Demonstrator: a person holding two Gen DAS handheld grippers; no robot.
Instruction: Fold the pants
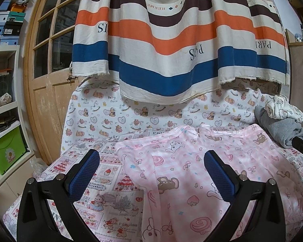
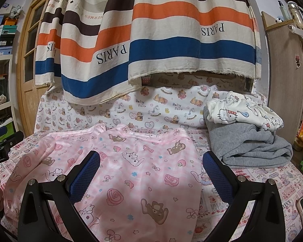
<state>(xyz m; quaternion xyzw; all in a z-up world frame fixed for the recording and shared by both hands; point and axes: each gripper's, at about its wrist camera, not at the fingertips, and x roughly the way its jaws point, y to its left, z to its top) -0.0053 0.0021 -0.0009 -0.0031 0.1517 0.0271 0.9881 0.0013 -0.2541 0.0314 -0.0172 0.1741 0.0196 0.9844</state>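
The pink pants (image 1: 191,173) lie spread flat on the bed (image 1: 103,183), and the left gripper (image 1: 151,173) and the right gripper (image 2: 151,173) hover above them, both spread wide and empty, so the fold seems not started and the next move is probably to pinch an edge.

Two hand-held grippers, side by side and level: left hand-held gripper (image 1: 151,173) with jaws spread wide, blue pads (image 1: 85,173) facing inward, nothing between them; right hand-held gripper (image 2: 151,173) likewise spread wide and empty, blue pads (image 2: 217,177) angled forward and slightly downward.
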